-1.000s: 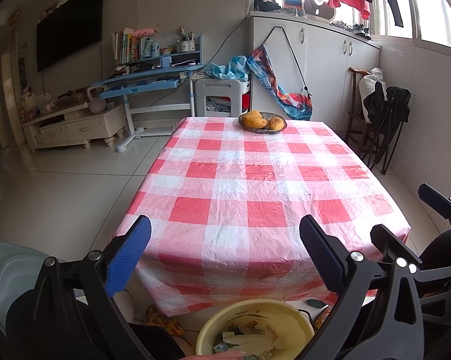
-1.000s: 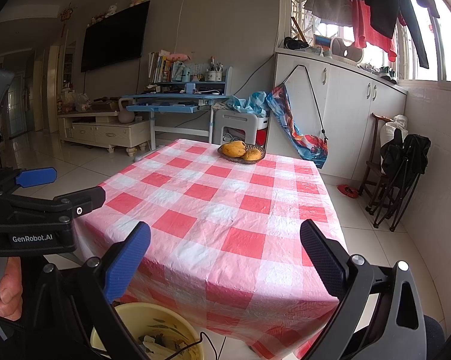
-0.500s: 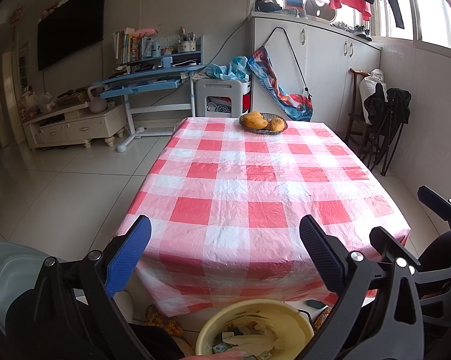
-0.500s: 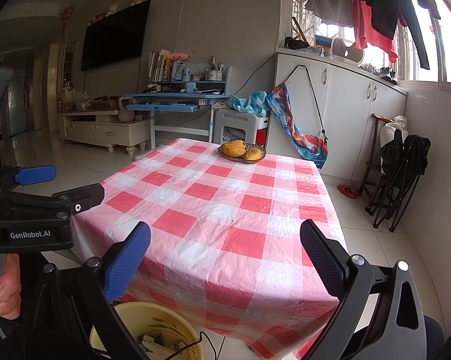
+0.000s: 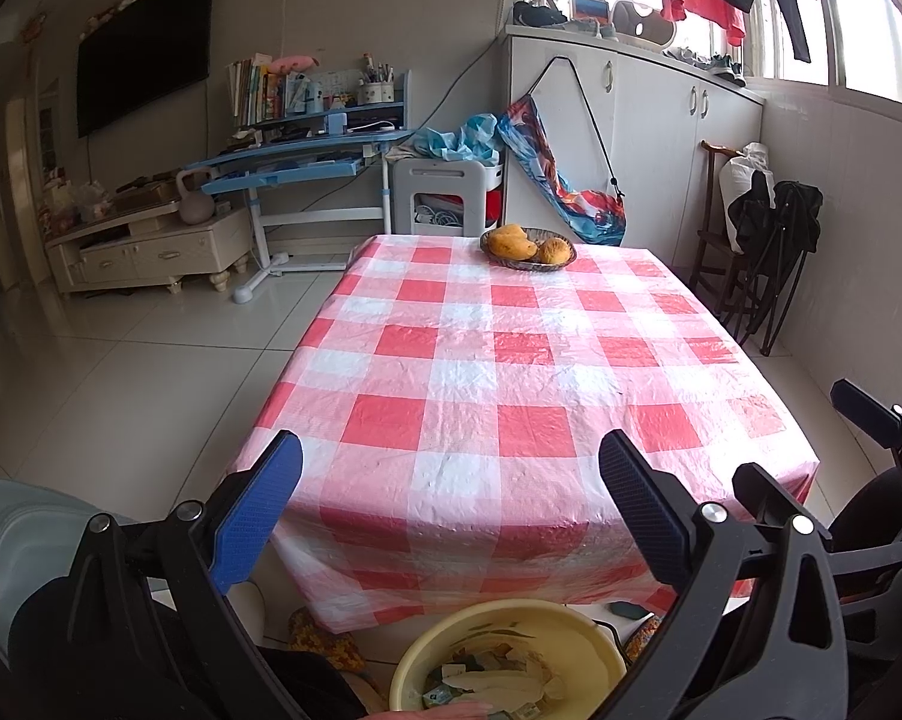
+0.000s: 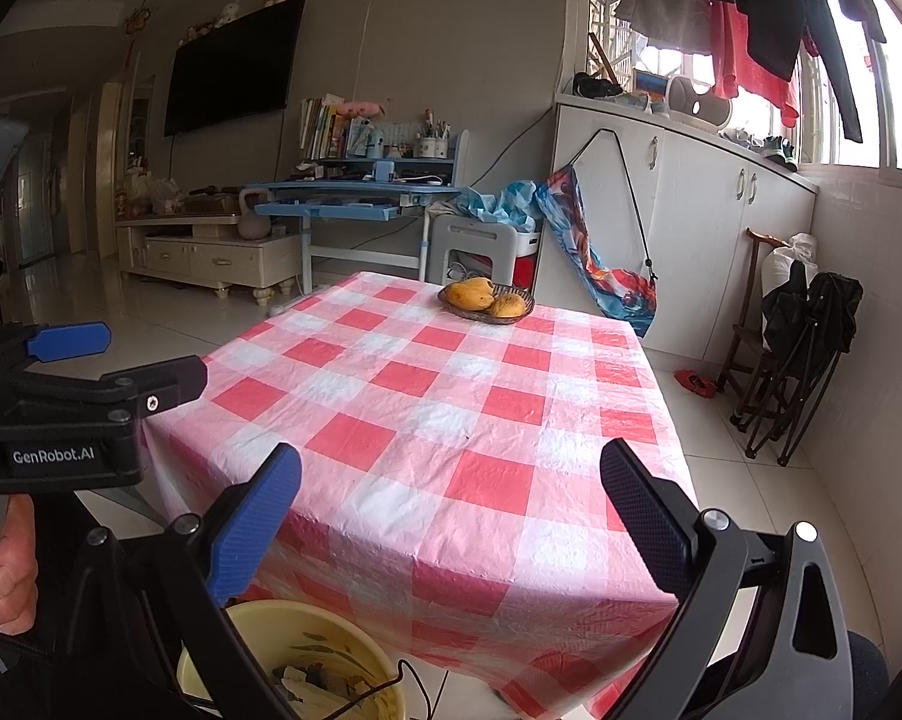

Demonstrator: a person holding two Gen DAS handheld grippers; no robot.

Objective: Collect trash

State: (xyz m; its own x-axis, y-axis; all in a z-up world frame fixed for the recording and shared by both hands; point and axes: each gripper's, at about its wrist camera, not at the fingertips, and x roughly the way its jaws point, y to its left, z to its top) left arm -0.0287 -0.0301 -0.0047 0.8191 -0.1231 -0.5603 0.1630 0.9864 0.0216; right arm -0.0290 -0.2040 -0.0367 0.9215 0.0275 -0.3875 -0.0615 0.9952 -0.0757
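Observation:
A yellow basin (image 5: 508,654) holding paper scraps and wrappers sits on the floor below the table's near edge; it also shows in the right wrist view (image 6: 294,660). My left gripper (image 5: 451,480) is open and empty, held before the near edge of the red-and-white checked table (image 5: 511,372). My right gripper (image 6: 451,492) is open and empty, over the table's near right corner (image 6: 451,420). No loose trash shows on the tablecloth.
A dark bowl of mangoes (image 5: 529,247) stands at the table's far end. A blue desk (image 5: 306,162), a white stool (image 5: 444,192), white cabinets (image 5: 661,138) and folded chairs (image 5: 769,252) ring the table. A grey chair back (image 5: 18,540) is at near left.

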